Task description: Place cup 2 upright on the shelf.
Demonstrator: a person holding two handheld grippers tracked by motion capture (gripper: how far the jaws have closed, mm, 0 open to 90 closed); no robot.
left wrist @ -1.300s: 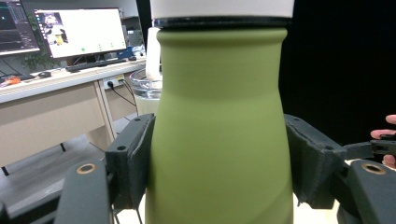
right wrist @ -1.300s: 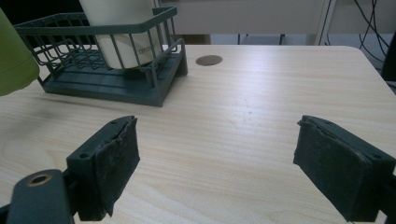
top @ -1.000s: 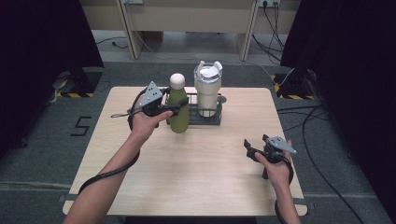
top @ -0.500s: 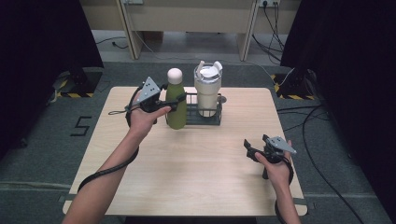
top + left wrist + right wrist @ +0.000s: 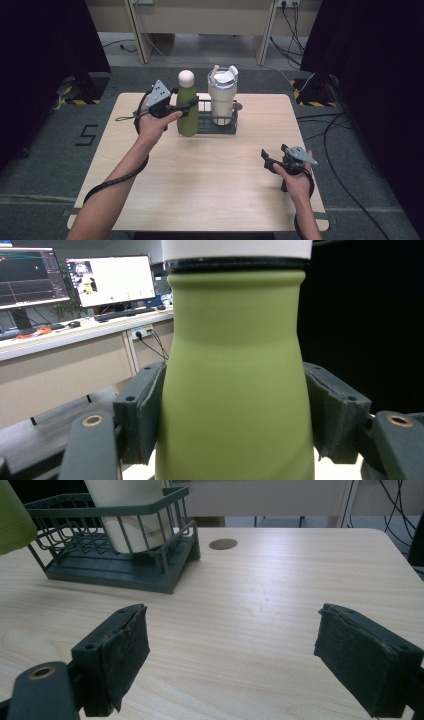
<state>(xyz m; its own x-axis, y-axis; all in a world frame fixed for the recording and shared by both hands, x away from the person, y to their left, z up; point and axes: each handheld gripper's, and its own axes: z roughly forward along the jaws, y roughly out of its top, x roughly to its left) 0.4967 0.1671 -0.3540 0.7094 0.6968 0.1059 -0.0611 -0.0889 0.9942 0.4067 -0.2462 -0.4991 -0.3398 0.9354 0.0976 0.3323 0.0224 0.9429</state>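
A green bottle (image 5: 187,114) with a white cap is clamped between the pads (image 5: 142,410) of my left gripper (image 5: 186,106), which is shut on its body (image 5: 235,390). The bottle is upright, slightly above the table, at the left end of a dark wire basket (image 5: 220,128). A white tumbler (image 5: 222,97) with a lid stands in the basket's right half (image 5: 115,572). My right gripper (image 5: 267,161) hovers low over the table's front right, open with nothing between its pads (image 5: 232,655), facing the basket and tumbler (image 5: 132,515).
The light wooden table (image 5: 210,180) has a small round brown grommet (image 5: 223,544) just right of the basket. Cables lie on the floor to the right (image 5: 330,125). A desk with monitors (image 5: 110,280) stands beyond the table.
My left gripper has lifted the green bottle slightly and shifted it a little to the left beside the basket. The right gripper has stayed put.
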